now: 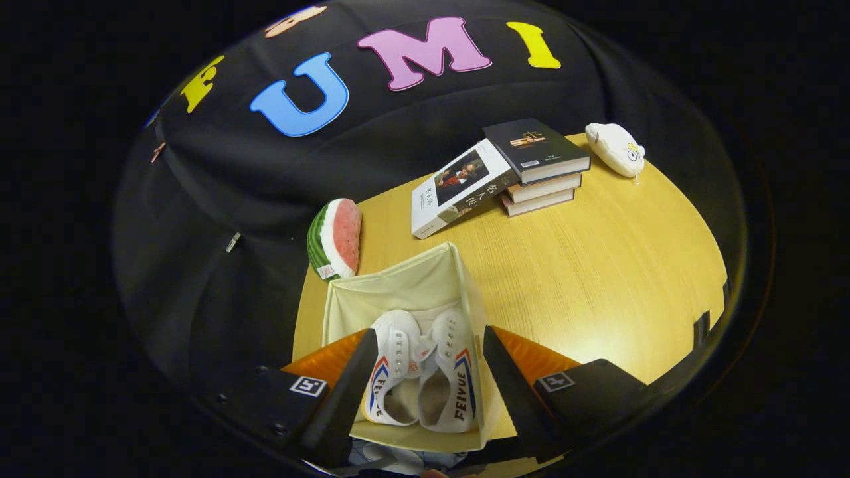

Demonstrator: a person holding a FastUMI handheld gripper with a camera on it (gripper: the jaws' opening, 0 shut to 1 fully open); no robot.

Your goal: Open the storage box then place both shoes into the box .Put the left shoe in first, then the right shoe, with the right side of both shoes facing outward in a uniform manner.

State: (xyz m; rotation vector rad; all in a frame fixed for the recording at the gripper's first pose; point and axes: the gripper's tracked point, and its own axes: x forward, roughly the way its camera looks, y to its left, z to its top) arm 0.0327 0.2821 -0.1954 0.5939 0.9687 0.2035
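A cream fabric storage box [392,289] stands open on the yellow wooden table [597,265]. Inside it lie two white canvas shoes with red and blue stripes, side by side, toes pointing away from me: one shoe [388,372] on the left, the other shoe [455,372] on the right. My gripper [428,345] hovers above the box, open wide. Its two black fingers [352,385] straddle the pair of shoes without touching them, and nothing is held between them.
A watermelon-slice plush [335,239] lies just beyond the box at the table's left edge. Farther back sit a stack of books [541,169] with a white book [458,189] leaning on it, and a white plush toy [617,149].
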